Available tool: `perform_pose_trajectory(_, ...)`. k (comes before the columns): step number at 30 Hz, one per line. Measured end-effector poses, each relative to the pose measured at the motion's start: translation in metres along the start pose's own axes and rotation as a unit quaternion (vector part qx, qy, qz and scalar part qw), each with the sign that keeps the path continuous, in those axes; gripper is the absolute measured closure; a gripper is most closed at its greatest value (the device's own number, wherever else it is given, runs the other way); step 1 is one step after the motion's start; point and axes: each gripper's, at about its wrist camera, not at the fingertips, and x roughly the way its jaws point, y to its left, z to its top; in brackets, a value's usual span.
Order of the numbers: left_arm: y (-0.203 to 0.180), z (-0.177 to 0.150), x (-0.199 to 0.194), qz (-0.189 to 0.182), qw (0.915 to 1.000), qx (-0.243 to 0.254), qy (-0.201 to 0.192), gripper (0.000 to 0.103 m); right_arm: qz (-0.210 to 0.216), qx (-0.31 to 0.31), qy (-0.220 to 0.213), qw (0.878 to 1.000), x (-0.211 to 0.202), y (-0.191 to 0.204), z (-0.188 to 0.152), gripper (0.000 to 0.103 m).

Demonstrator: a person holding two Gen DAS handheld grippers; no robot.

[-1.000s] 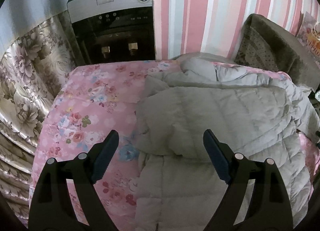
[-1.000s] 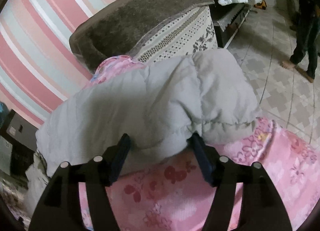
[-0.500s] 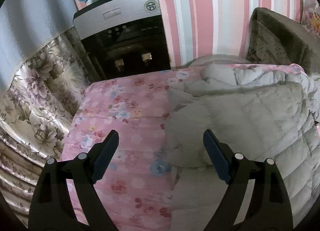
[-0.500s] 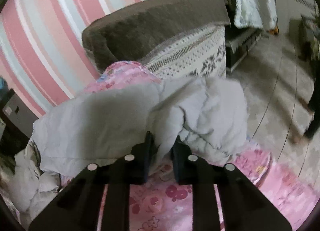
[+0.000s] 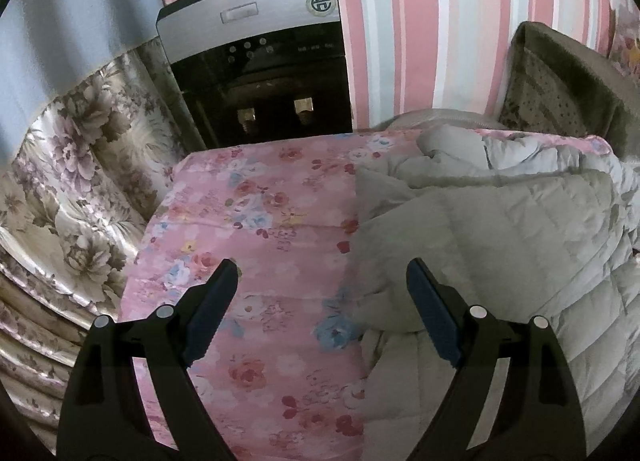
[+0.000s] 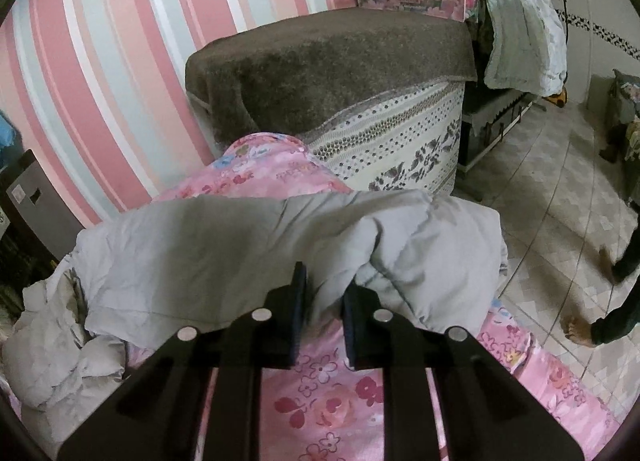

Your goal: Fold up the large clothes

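Observation:
A grey quilted puffer jacket lies on a pink floral bed cover, on its right half. My left gripper is open and empty, hovering above the cover at the jacket's left edge. In the right wrist view my right gripper is shut on a fold of the grey jacket and holds it lifted above the pink cover. The rest of the jacket bunches to the left.
A black and silver water dispenser stands behind the bed against a pink striped wall. A floral curtain hangs at the left. A brown-topped sofa arm is beyond the bed. A person's bare foot stands on the tiled floor at right.
My right gripper closed on the jacket's edge and lifted it. My left gripper, still open, shifted left off the jacket toward the bare pink cover.

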Motion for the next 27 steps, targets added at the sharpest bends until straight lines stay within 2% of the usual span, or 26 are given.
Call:
perform_pose_trajectory(10, -0.001, -0.001, 0.011, -0.003, 0.9999, -0.003, 0.012, 0.017, -0.014, -0.046, -0.006, 0.999, -0.002, 0.020, 0.010, 0.086)
perform_pose_trajectory(17, 0.004, -0.001, 0.012, -0.003, 0.9999, -0.006, 0.011, 0.017, 0.001, -0.071, -0.011, 0.997, -0.013, 0.044, 0.019, 0.090)
perform_pose_trajectory(23, 0.013, 0.000, 0.011, -0.004, 0.9998, -0.013, 0.012, 0.017, 0.040, -0.079, -0.018, 0.996, -0.027, 0.072, 0.028, 0.095)
perform_pose_trajectory(27, 0.023, 0.004, 0.002, 0.005, 0.9999, -0.015, 0.000, 0.017, 0.112, -0.094, -0.026, 0.989, -0.052, 0.115, 0.043, 0.096)
